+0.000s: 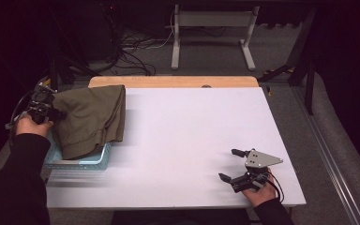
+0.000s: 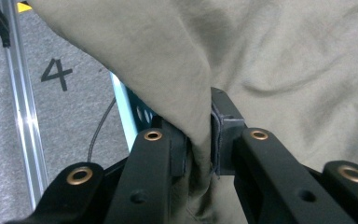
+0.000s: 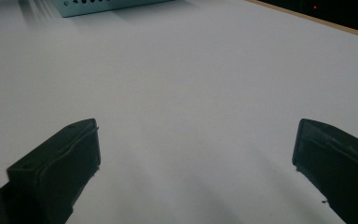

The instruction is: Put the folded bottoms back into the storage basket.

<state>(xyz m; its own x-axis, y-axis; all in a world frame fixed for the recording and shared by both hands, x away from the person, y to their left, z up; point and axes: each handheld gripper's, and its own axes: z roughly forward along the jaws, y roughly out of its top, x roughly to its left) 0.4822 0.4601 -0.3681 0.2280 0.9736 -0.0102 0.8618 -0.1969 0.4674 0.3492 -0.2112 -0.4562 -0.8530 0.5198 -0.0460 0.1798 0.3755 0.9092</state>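
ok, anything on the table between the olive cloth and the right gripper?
Nothing visible. The left gripper is shut on the olive cloth, which drapes over the blue basket at the table's left edge. The white surface across to the open right gripper is bare.

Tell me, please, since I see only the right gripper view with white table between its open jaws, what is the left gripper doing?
Observer: The left gripper has its jaws shut on a fold of olive-green cloth.
Operator: Where does that cloth lie?
Observer: It is draped over a light blue basket at the table's left edge, in the high view.
Operator: And where is my right gripper relative to it?
Observer: The right gripper is near the table's front right corner, well apart from the cloth.
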